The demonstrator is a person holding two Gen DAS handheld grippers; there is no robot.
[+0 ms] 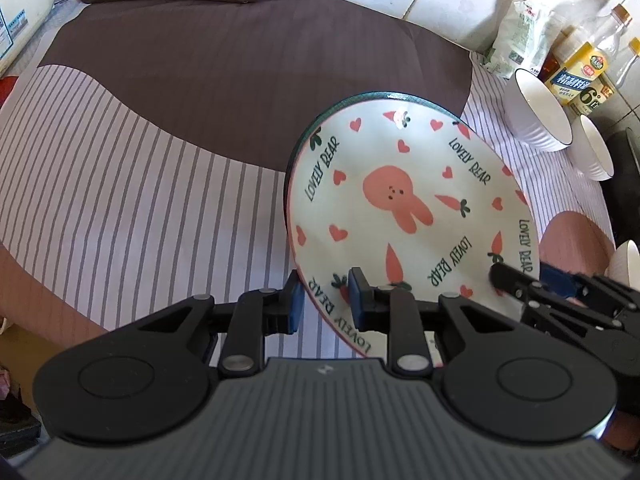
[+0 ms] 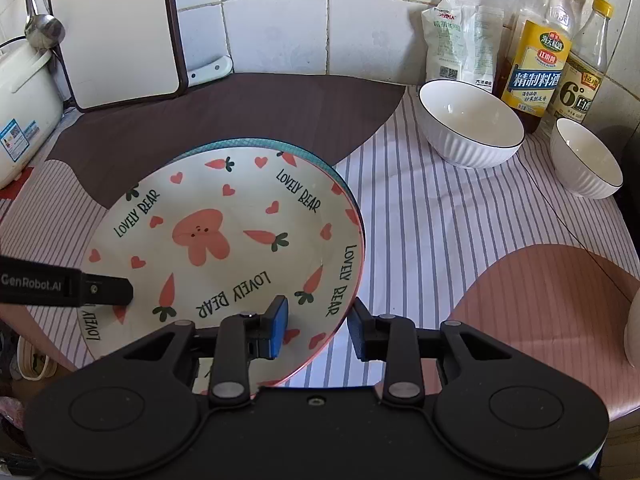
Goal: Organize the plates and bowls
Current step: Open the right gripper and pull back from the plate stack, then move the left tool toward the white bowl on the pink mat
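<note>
A cream plate point(image 1: 408, 216) with a pink rabbit, carrots and "LOVELY BEAR" lettering is held tilted above the cloth; it also shows in the right wrist view point(image 2: 224, 248). A teal rim of a second plate point(image 2: 280, 146) shows just behind its far edge. My left gripper point(image 1: 326, 300) straddles the plate's near rim, jaws on either side of it. My right gripper point(image 2: 318, 326) straddles the rim on the plate's other side. Whether the pads press the rim is unclear. Two white ribbed bowls point(image 2: 470, 124) point(image 2: 586, 158) stand at the back right.
A striped, brown and pink cloth point(image 2: 440, 232) covers the counter. Bottles point(image 2: 536, 48) and a white bag point(image 2: 460, 40) stand by the tiled wall. A cutting board point(image 2: 116, 28) leans at the back left, beside a white cooker point(image 2: 20, 120). Another white bowl point(image 1: 628, 260) sits at the right edge.
</note>
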